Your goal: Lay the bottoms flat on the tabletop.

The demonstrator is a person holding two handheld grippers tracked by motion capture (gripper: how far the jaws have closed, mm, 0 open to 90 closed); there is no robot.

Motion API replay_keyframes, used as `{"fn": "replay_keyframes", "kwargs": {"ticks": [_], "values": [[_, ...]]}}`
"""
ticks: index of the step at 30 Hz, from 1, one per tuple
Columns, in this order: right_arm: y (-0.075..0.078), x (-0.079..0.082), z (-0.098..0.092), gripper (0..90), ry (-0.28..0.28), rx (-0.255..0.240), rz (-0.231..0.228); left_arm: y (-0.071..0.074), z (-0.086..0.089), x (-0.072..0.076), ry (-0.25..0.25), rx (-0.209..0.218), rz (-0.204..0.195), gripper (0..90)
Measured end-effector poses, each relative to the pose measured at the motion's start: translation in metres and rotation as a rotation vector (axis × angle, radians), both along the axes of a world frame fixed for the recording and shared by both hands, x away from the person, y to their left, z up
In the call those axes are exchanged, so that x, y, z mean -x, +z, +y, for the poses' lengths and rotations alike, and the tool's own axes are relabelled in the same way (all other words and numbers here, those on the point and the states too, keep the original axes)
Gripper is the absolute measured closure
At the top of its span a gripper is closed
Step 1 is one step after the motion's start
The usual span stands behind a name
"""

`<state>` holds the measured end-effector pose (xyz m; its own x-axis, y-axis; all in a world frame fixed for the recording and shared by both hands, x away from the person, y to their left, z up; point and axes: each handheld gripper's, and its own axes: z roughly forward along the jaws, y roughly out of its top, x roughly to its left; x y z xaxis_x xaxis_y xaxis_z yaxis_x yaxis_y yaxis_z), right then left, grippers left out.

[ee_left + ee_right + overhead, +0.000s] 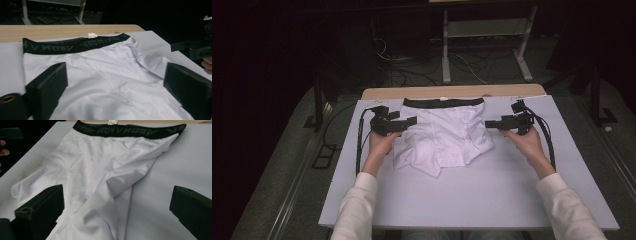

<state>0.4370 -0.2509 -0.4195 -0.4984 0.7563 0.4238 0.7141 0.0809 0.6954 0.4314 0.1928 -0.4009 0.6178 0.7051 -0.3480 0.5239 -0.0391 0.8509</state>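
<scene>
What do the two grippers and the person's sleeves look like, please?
Both tools are black. The left gripper and the right gripper each end in two flat, blocky black jaws with squared edges. A black cable trails from the left one in a long loop, and another black cable curves back from the right one. The person wears long white sleeves.

White boxer briefs (444, 140), black lettered waistband (444, 102), pale lavender board (472, 195), black grippers
</scene>
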Motion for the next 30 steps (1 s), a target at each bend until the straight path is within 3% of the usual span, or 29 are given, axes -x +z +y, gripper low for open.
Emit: {"fn": "replay_keyframes", "kwargs": {"ticks": [9,14,20,30], "values": [[-0.009,0.021,0.0,0.0,0.007,0.033,0.009,-0.002,-0.015,0.016,-0.04,-0.007,-0.009,0.0],[-0.016,0.029,0.001,0.0,0.012,0.068,0.019,-0.003,-0.026,0.024,-0.083,-0.042,-0.01,0.0],[-0.02,0.036,-0.002,0.0,0.012,0.04,0.031,-0.003,-0.04,0.034,-0.115,-0.035,-0.027,0.0],[-0.027,0.046,0.001,0.0,0.021,0.052,0.05,-0.011,-0.073,0.045,-0.218,-0.097,-0.016,0.0]]}}
